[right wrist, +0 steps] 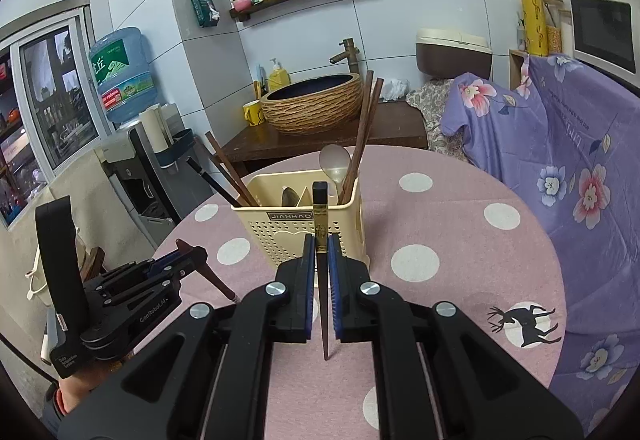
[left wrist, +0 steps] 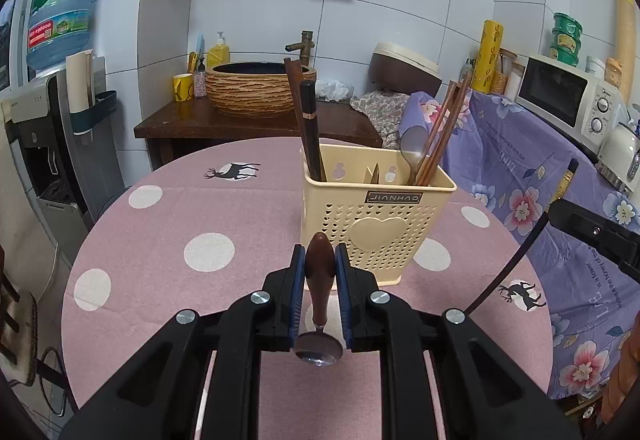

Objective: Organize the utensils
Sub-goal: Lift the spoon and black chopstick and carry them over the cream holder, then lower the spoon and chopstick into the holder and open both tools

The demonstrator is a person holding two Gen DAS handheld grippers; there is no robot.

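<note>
Cream plastic holder (left wrist: 376,216) stands mid-table on the pink spotted cloth (left wrist: 168,240), chopsticks and spoons already inside. Left gripper (left wrist: 320,268) clamps a wooden-handled spoon (left wrist: 319,280), bowl hanging down — likely to drop in upright. Right gripper (right wrist: 320,260) is closed tight on a dark chopstick (right wrist: 322,260); only its view shows the spoon's handle from the side.

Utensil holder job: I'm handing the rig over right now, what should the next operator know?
Left gripper: shut on the wooden-handled spoon, bowl end toward the camera.
Right gripper: shut on a dark chopstick, tip toward the camera.
Both are held above the table, just in front of the cream utensil holder.
Done: chopsticks and a metal spoon already stand in it.
Left: drop in the two held pieces.
</note>
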